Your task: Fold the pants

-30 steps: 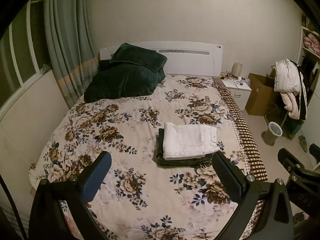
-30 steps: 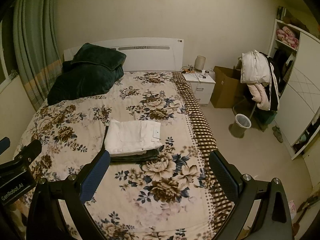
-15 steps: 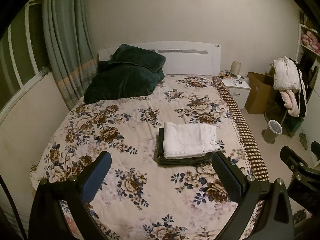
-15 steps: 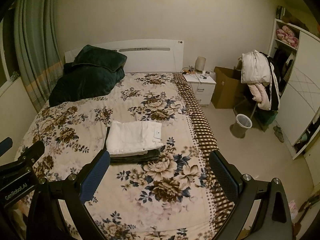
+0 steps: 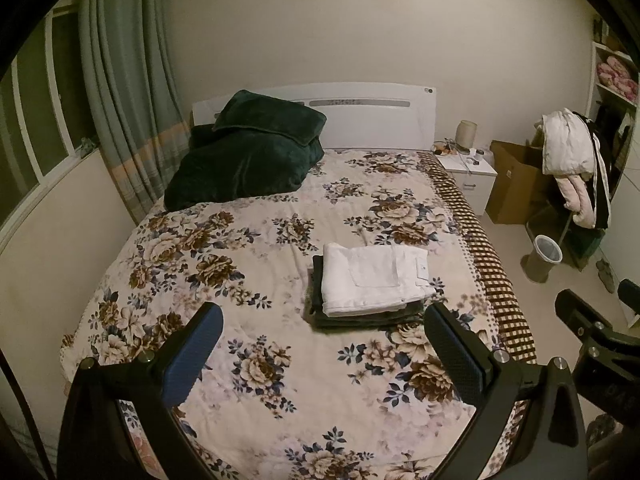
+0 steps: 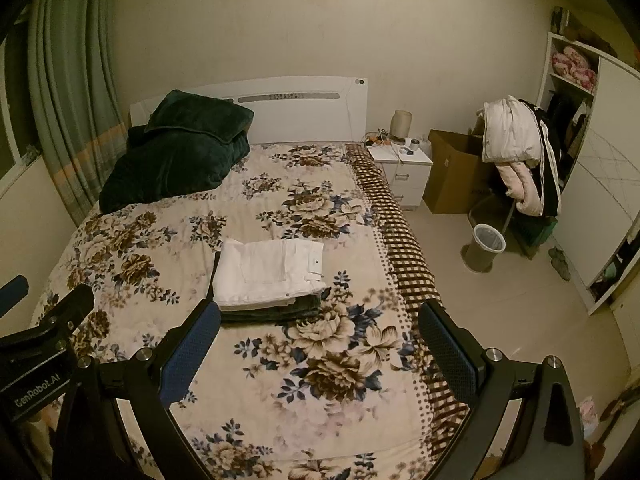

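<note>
Folded white pants (image 5: 372,278) lie on top of a folded dark garment (image 5: 360,318) on the floral bedspread (image 5: 248,280), right of the bed's middle. The stack also shows in the right wrist view, white pants (image 6: 268,272) over the dark garment (image 6: 276,312). My left gripper (image 5: 324,344) is open and empty, held above the bed's foot, short of the stack. My right gripper (image 6: 320,344) is open and empty, also above the foot, to the right of the stack. Each gripper's body shows at the edge of the other's view.
Dark green pillows (image 5: 248,160) lie by the white headboard (image 5: 372,116). A nightstand (image 6: 404,172), cardboard box (image 6: 452,172), clothes rack (image 6: 520,160) and bin (image 6: 484,248) stand on the floor right of the bed. Curtains (image 5: 128,100) hang at left.
Both grippers have drawn back and risen slightly from the bed; the stack looks a little farther away. The pants have not moved.
</note>
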A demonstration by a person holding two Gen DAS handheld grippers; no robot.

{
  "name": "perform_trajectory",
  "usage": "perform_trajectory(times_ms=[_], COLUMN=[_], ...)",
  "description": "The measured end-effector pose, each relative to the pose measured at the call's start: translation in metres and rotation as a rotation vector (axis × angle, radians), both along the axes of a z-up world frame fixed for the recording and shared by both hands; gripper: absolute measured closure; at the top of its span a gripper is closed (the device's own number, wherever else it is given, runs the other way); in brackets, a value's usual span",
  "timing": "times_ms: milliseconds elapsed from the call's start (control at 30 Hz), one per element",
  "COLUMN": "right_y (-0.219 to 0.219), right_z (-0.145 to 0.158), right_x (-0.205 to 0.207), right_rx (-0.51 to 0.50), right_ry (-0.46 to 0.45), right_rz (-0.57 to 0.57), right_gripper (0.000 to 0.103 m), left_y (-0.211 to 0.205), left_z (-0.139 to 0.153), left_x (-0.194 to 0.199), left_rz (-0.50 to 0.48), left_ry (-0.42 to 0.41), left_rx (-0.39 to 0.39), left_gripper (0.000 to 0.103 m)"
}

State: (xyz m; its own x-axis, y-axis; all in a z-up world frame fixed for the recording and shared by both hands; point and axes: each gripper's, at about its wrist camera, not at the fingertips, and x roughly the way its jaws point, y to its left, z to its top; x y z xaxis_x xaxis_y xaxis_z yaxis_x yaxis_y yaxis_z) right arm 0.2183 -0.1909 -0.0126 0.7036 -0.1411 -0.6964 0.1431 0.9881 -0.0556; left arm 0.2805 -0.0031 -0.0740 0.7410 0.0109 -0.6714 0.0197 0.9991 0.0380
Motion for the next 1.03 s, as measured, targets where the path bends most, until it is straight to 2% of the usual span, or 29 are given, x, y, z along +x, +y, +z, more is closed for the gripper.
perform_trajectory(times_ms=[300, 1033], right_y=[-0.006, -0.008], right_z=[-0.001, -0.001], right_x=[-0.005, -0.012], right_rx=[0.043, 0.053], right_ry=[0.01, 0.014], right_rz=[0.017, 0.018], right_gripper=[0.002, 0.002], left_y=[-0.003, -0.009], left_z=[0.002, 0.005], left_x=[0.0, -0.001], left_rz=[-0.01, -0.03], left_ry=[-0.002, -0.007], left_rx=[0.004, 0.007], left_gripper=[0.0, 0.0])
